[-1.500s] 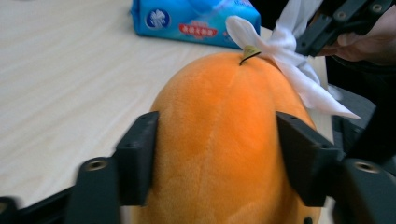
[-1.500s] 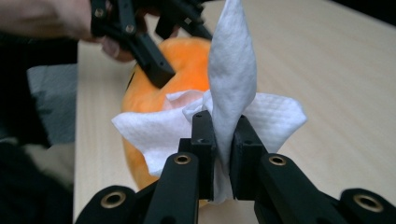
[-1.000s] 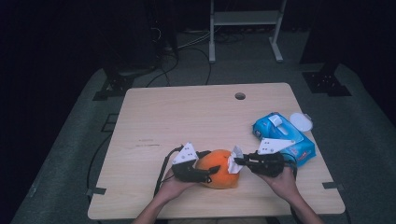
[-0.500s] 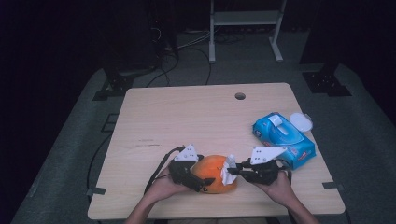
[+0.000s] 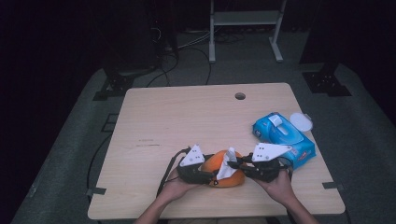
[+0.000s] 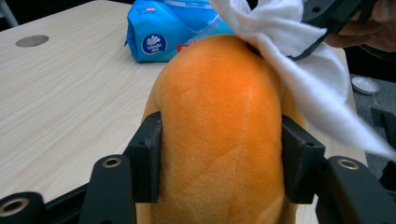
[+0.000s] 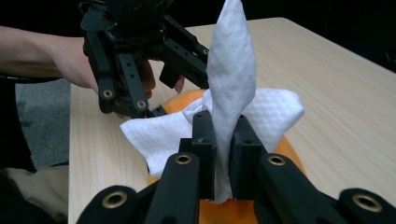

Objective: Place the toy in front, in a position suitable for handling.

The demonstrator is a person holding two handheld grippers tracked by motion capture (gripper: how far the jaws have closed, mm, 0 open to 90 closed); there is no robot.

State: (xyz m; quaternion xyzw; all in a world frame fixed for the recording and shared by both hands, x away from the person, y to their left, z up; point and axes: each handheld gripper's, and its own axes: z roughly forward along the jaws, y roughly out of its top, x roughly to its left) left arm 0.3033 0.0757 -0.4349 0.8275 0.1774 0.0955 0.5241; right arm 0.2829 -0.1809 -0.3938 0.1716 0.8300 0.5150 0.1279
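High view showed the table (image 5: 187, 121) mostly bare at the back and left, while the work sat close to its near edge. The left gripper (image 6: 219, 158), its jaws having just closed in, clamped one orange plush toy (image 6: 219, 140) on both sides. The right gripper (image 7: 223, 158) pinched one white wipe (image 7: 231, 84) tight above the toy. One blue wipe pack (image 5: 284, 139) and one round lid (image 5: 300, 121) lay near the right edge.
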